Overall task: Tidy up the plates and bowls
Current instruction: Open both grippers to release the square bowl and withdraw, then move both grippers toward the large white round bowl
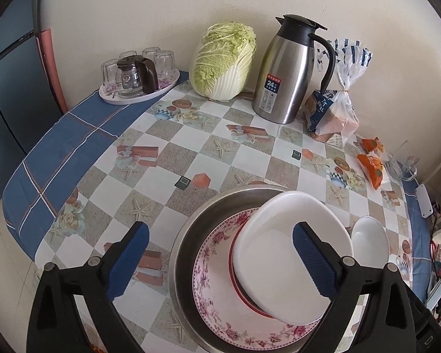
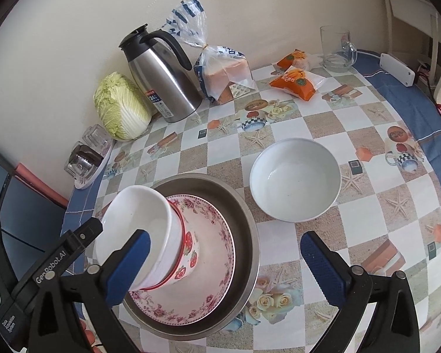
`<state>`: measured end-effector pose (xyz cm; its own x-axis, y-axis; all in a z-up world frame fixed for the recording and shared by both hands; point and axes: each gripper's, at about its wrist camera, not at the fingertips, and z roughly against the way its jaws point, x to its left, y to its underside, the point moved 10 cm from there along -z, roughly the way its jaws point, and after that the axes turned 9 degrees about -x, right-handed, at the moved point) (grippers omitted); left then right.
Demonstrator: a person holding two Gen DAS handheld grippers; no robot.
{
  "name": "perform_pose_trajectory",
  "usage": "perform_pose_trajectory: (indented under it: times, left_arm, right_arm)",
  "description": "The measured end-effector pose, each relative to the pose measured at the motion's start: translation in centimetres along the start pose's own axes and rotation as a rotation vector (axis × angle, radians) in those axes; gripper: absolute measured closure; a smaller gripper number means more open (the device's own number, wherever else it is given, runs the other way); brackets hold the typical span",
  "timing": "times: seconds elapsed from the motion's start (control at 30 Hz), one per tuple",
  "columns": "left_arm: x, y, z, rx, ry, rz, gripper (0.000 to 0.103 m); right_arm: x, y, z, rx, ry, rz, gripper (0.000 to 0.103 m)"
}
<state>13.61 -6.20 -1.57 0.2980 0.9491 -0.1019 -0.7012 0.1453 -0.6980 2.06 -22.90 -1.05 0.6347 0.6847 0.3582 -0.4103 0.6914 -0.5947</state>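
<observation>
A desk (image 2: pixel 294 129) under a checked oilcloth with printed starfish and cups stands against a plain pale wall. Nearest, the left gripper (image 1: pixel 220 260) has its blue fingers (image 1: pixel 314 261) spread wide with nothing pinched; one finger shows in front of the top white bowl (image 1: pixel 282 244) without pressing on it. The right gripper (image 2: pixel 225 269) is likewise spread wide and empty. Between and just beyond them sits a steel basin (image 2: pixel 247 214) holding a floral plate (image 2: pixel 211 303), on which stand a strawberry-print bowl (image 2: pixel 188 253) and, nested in it, the top white bowl, the stack leaning in these views. Just beside the basin, apart from it, a second white bowl (image 2: pixel 295 176) rests upright on the desk. Farther back along the wall are a cabbage (image 1: pixel 223 61), a steel thermos jug (image 1: pixel 288 73), bagged bread (image 2: pixel 223 73), orange snack packets (image 2: pixel 297 83), a glass mug (image 2: pixel 336 50) and a tray of glasses (image 1: pixel 138 73).
</observation>
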Motion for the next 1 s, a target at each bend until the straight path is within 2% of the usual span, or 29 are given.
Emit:
perform_pose_trajectory:
  times: [0.23, 0.37, 0.5, 0.67, 1.0]
  left_arm:
    - [-4.5, -1.3, 1.5, -0.080, 0.071, -0.080, 0.005]
    - [-9.0, -1.6, 2.3, -0.090, 0.155, -0.160, 0.005]
    - [-13.6, -0.5, 2.3, -0.062, 0.213, -0.280, 0.005]
    - [-17.9, 1.0, 1.7, -0.034, 0.242, -0.392, 0.005]
    - [-22.2, 2.5, -1.0, 0.008, 0.262, -0.459, 0.006]
  right_arm:
    - [-3.8, -1.1, 0.3, -0.012, 0.042, -0.048, 0.000]
    - [-7.1, -1.8, 0.3, -0.023, 0.093, -0.081, 0.000]
    - [-10.7, -1.9, -0.3, -0.010, 0.148, -0.138, 0.000]
    - [-13.4, -1.5, -1.4, 0.020, 0.184, -0.175, 0.000]
    - [-15.6, -0.4, -4.0, 0.084, 0.234, -0.179, 0.000]
